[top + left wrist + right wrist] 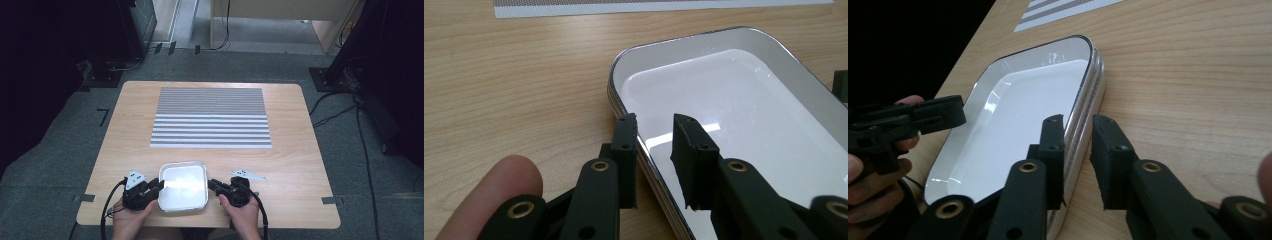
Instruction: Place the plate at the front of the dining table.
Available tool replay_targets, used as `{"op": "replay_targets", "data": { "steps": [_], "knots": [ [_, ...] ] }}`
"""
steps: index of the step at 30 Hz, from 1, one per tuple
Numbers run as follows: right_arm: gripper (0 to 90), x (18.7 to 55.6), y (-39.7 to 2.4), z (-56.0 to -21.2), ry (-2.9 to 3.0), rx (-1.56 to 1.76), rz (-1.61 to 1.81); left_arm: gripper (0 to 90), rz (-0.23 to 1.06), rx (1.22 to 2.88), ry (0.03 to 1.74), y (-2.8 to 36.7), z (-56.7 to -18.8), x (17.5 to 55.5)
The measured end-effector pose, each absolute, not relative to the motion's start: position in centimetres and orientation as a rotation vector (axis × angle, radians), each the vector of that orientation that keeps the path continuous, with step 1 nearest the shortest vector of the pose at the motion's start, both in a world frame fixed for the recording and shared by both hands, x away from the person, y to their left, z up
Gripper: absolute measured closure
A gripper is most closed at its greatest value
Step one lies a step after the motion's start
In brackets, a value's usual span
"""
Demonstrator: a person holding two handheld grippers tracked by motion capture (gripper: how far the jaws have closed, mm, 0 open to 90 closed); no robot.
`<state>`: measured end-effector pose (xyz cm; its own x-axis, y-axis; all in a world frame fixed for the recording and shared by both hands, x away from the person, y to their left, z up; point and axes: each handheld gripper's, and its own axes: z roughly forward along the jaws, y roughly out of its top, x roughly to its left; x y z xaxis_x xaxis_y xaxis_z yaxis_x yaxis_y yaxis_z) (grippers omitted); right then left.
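Note:
A white rectangular tray (182, 189) with a shiny metal rim lies near the table's front edge. My left gripper (159, 186) is at its left side. In the left gripper view, the jaws of this gripper (655, 125) stand open astride the tray's rim (624, 107), one outside and one over the white inside. My right gripper (212, 184) is at the tray's right side. In the right gripper view, its own jaws (1079, 125) are open astride the rim of the tray (1018, 110). Across the tray, the left gripper (943, 115) shows in a hand.
A grey-and-white striped mat (211, 117) covers the middle and far part of the wooden table (300, 150). Cables trail from both grippers over the front edge. Bare wood lies to either side of the tray.

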<state>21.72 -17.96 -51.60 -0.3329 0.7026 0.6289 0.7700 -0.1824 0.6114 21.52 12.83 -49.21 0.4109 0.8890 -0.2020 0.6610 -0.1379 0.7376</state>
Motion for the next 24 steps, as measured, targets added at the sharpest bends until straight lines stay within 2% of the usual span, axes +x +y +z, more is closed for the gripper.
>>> {"op": "replay_targets", "data": {
  "steps": [8,24],
  "knots": [
    [84.4,21.78,-18.15,-52.02,-1.894,-1.773,-1.547,78.8,0.388,1.878,1.337,12.85,-49.34,21.61],
    [88.9,21.31,-17.92,-52.01,-1.914,-1.720,-1.508,78.3,0.398,1.874,1.346,12.77,-49.48,21.67]
  ]
}}
